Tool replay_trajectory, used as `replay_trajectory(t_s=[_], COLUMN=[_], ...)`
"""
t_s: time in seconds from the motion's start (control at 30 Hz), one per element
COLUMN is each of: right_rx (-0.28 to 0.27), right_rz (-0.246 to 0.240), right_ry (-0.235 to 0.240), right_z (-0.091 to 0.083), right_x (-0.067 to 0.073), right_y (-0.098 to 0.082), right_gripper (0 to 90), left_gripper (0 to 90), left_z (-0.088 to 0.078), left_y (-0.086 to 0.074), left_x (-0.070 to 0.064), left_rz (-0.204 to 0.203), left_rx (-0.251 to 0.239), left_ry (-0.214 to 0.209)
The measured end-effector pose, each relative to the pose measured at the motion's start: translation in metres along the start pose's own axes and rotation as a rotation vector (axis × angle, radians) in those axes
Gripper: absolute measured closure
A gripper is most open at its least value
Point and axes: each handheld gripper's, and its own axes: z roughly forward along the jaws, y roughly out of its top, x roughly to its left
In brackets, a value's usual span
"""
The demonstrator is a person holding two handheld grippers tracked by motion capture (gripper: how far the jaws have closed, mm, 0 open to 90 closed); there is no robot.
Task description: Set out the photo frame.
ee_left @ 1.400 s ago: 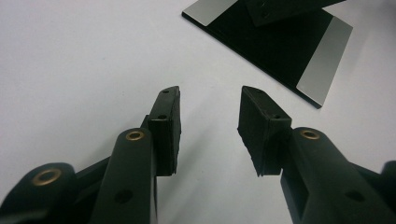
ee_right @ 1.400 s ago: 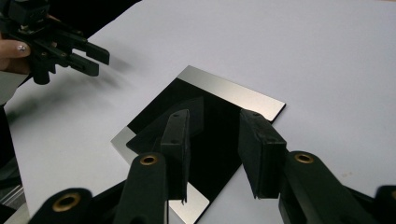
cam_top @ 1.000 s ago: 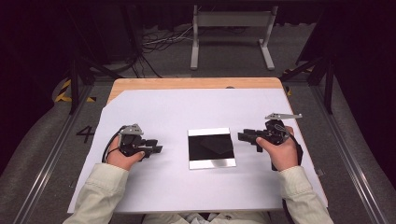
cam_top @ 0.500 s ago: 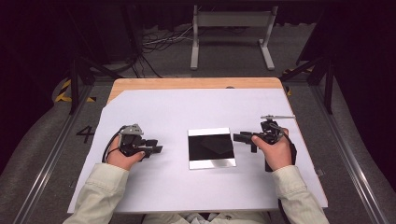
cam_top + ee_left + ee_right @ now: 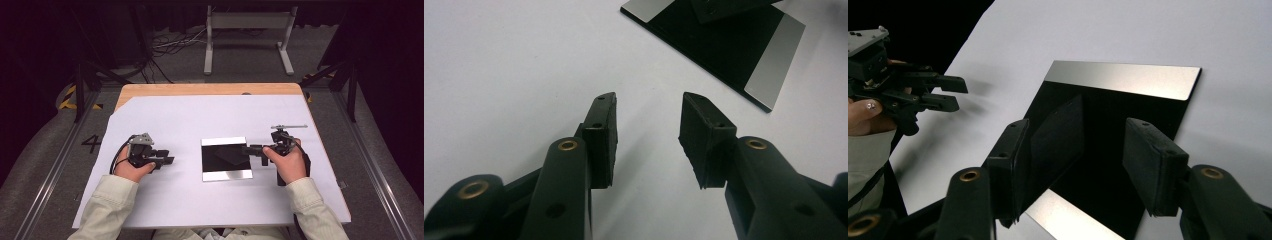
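White table [image 5: 165,210] | right gripper [image 5: 1083,165] jaws just opening above mirrored plate [image 5: 1120,80] | left gripper [image 5: 649,135] jaws apart, empty

The right gripper [image 5: 248,149] has moved left to the plate's [image 5: 226,159] right edge, its jaws opening, nothing between them.

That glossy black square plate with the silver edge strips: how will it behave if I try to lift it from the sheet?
The black plate looks thin, stiff and flat on the white sheet, so its edge is probably hard to get under. Its mirror-like face suggests it is slippery and may slide when pushed. It seems unlikely to roll or tip.
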Motion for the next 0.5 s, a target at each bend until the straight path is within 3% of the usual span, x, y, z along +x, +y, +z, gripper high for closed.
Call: replay_trajectory(t_s=[0.1, 0.5], right_rx=[0.022, 0.061], right_rz=[0.004, 0.022], right_ry=[0.034, 0.061], right_z=[0.006, 0.018], right_x=[0.002, 0.004], right_y=[-0.001, -0.003], right_gripper=[44.9, 44.8], left_gripper=[59.5, 59.5], left_z=[0.0, -0.001], left_y=[0.0, 0.0], left_x=[0.0, -0.001], left_rz=[-0.001, -0.005], left_rx=[0.001, 0.001], left_ry=[0.0, 0.0])
